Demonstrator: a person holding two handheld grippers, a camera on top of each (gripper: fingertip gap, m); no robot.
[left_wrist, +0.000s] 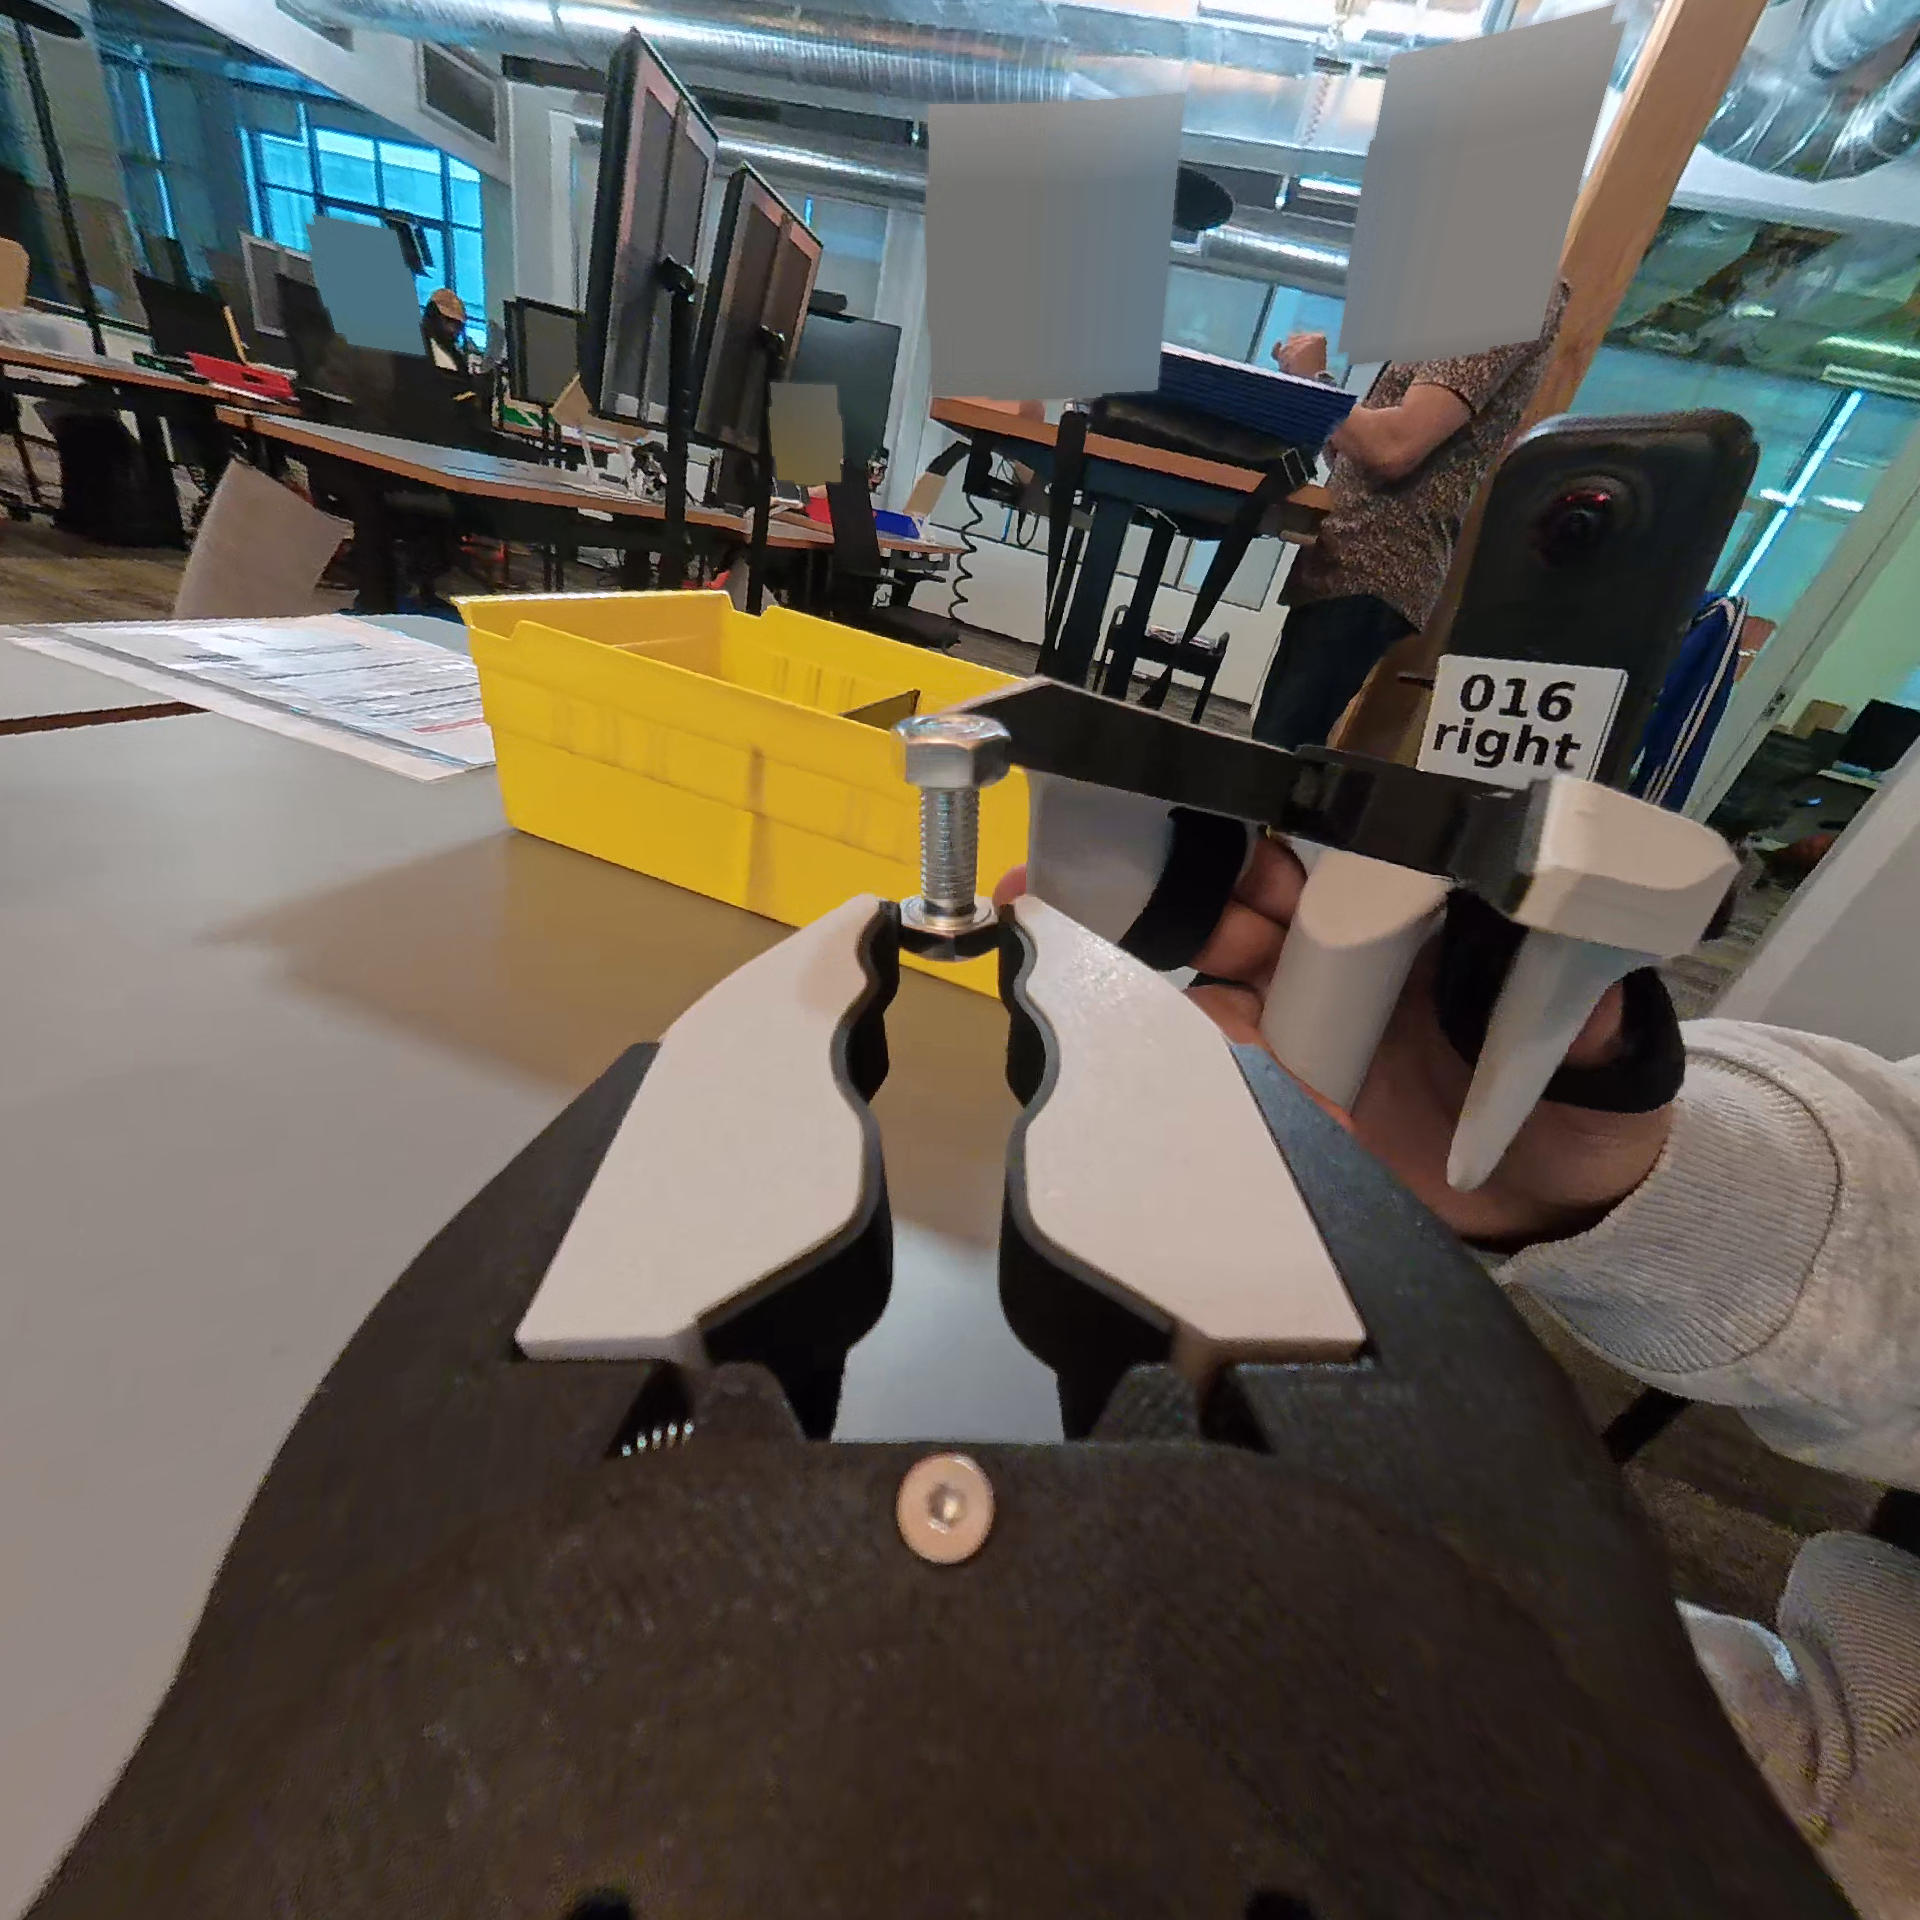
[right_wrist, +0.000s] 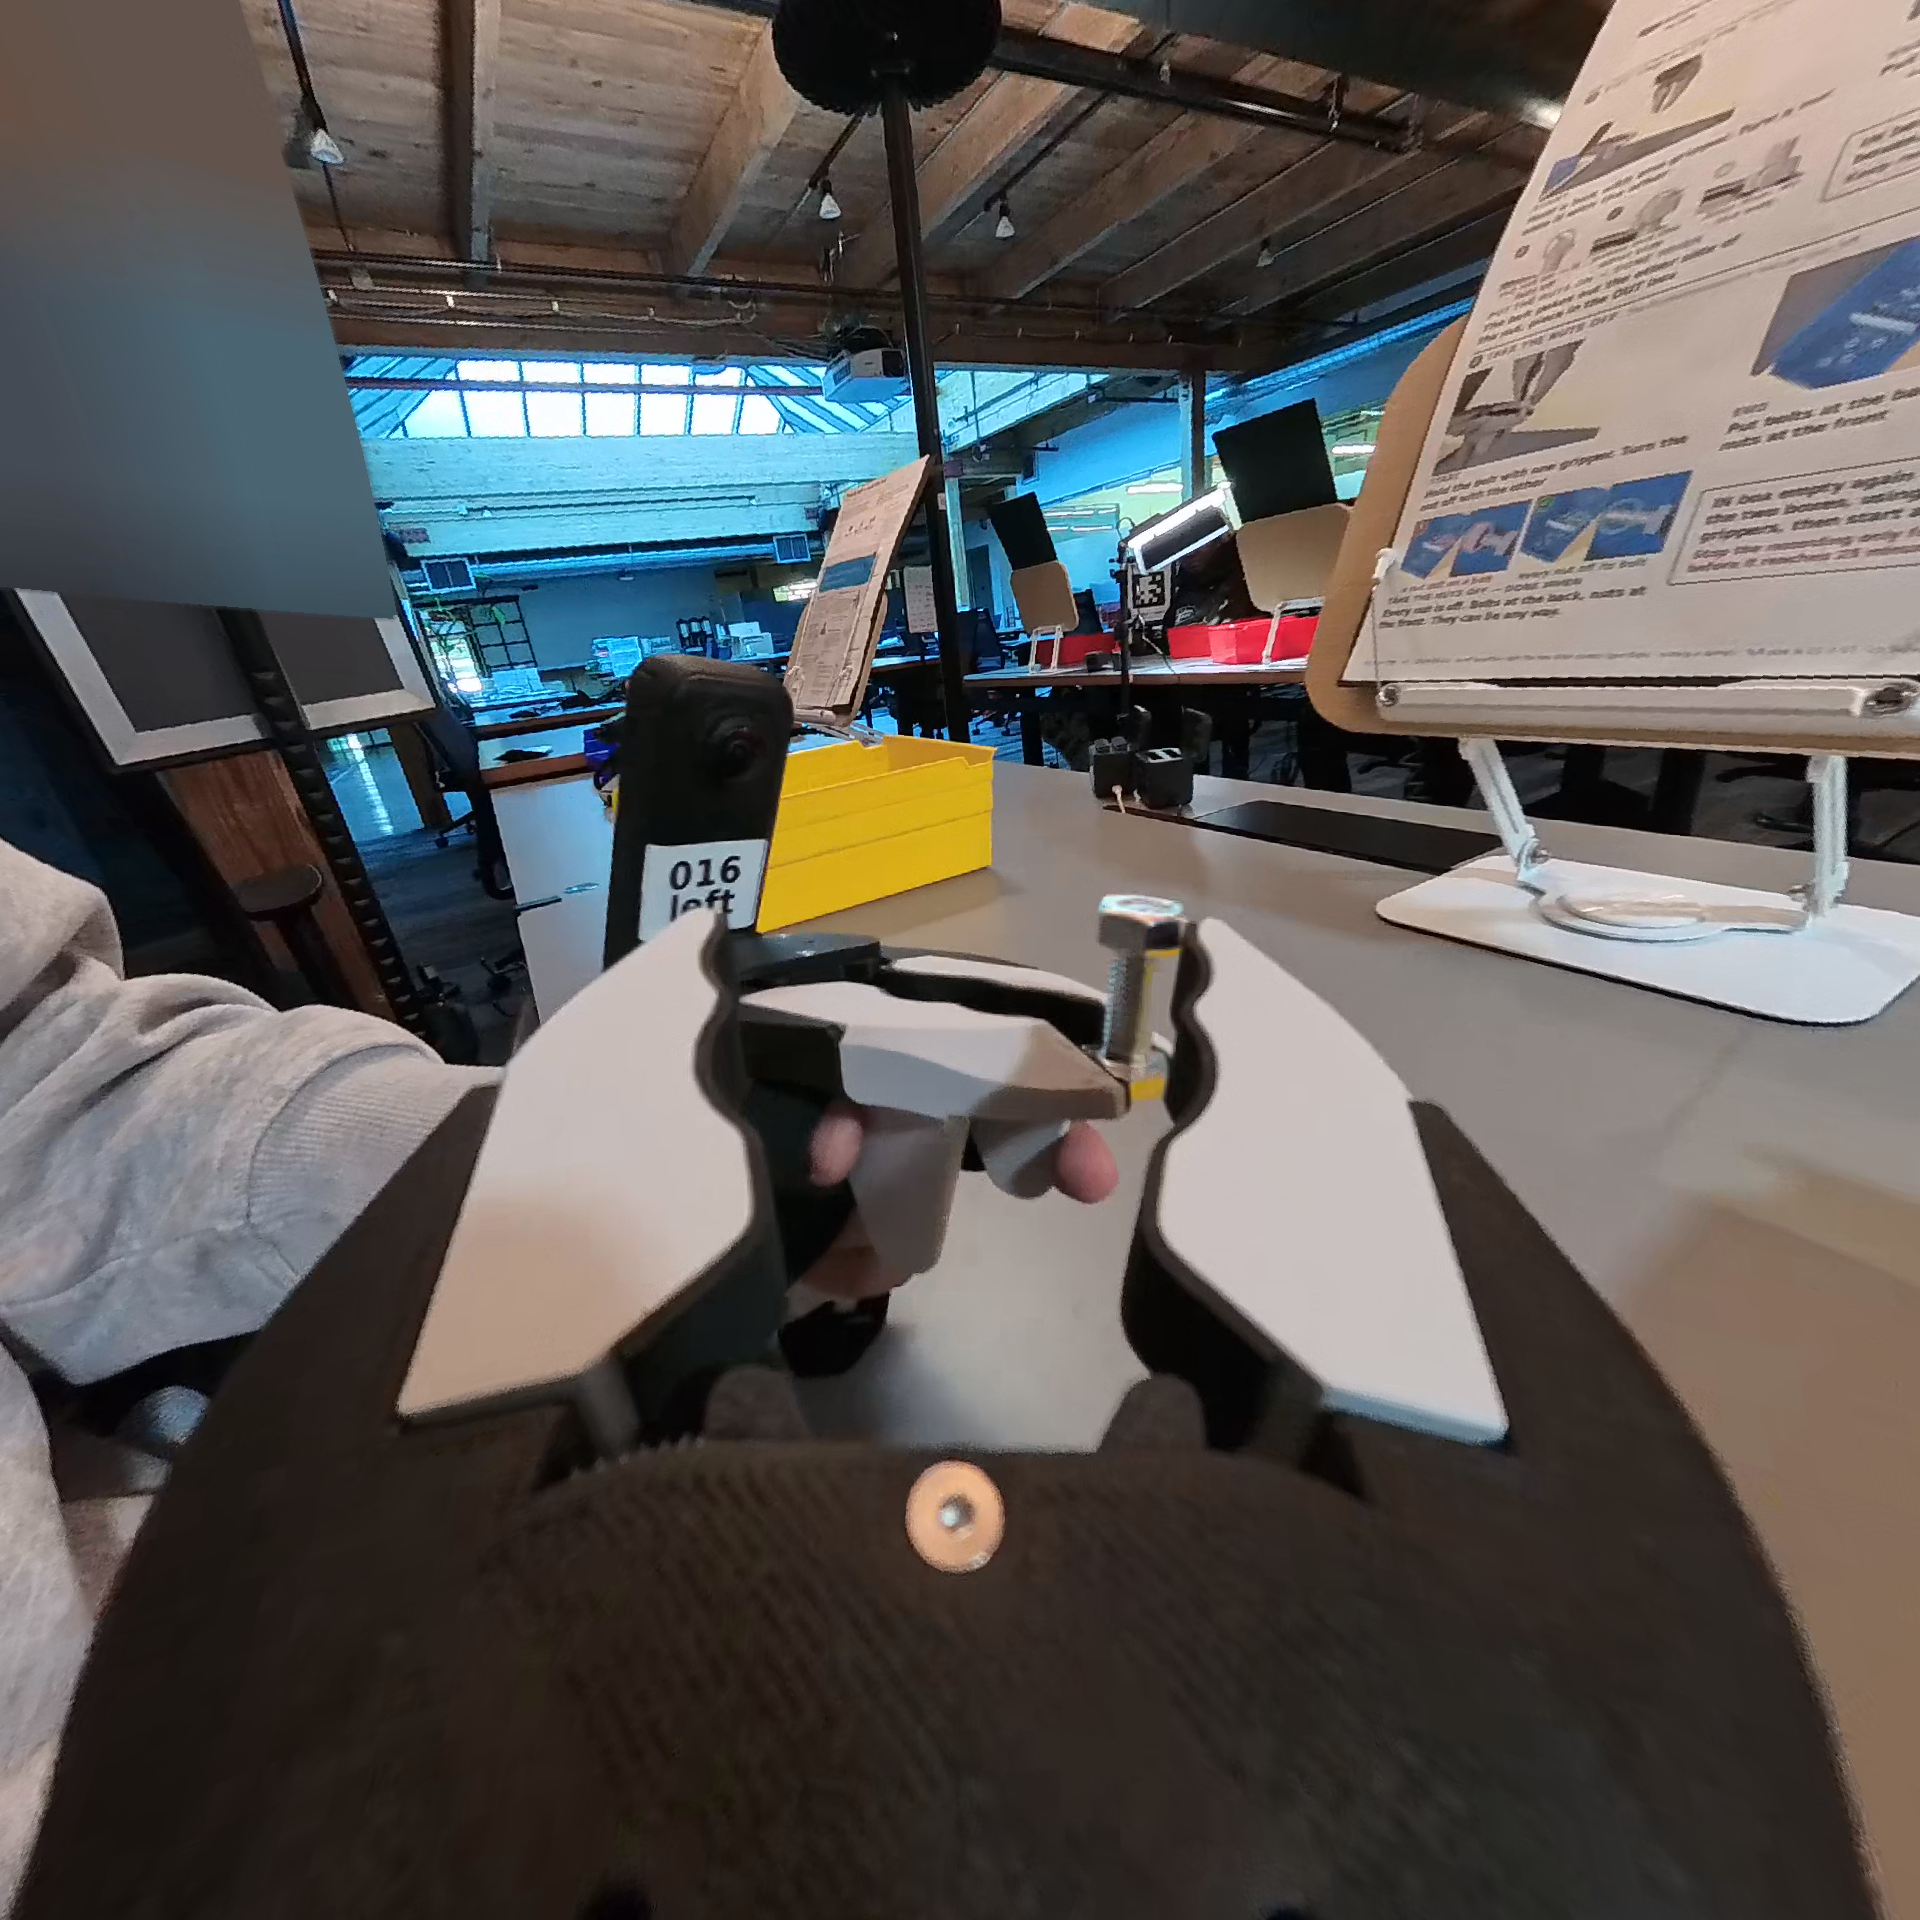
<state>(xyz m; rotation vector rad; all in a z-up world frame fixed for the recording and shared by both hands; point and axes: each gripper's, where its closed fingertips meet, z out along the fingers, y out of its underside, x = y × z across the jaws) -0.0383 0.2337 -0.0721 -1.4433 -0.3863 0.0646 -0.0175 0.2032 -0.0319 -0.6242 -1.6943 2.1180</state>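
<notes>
A silver hex-head bolt (left_wrist: 948, 821) stands upright, head up, over the grey table (left_wrist: 208, 1091). My left gripper (left_wrist: 943, 923) is shut on the nut (left_wrist: 943, 916) at the bolt's lower end and holds it above the table. My right gripper (right_wrist: 956, 940) is open wide. Its jaws straddle the left gripper's tip (right_wrist: 1122, 1086) and the bolt (right_wrist: 1135, 982), and the bolt head lies close to its right finger (right_wrist: 1299, 1195). In the left wrist view the right gripper's tip (left_wrist: 1013, 727) is level with the bolt head, just to its right.
A yellow plastic bin (left_wrist: 675, 727) sits on the table just behind the bolt; it also shows in the right wrist view (right_wrist: 883, 821). A white stand (right_wrist: 1662, 925) holding an instruction sheet is at the right. A printed sheet (left_wrist: 270, 665) lies at the far left. People stand at desks behind. The left gripper's tips are roughly 5 cm from the right gripper's.
</notes>
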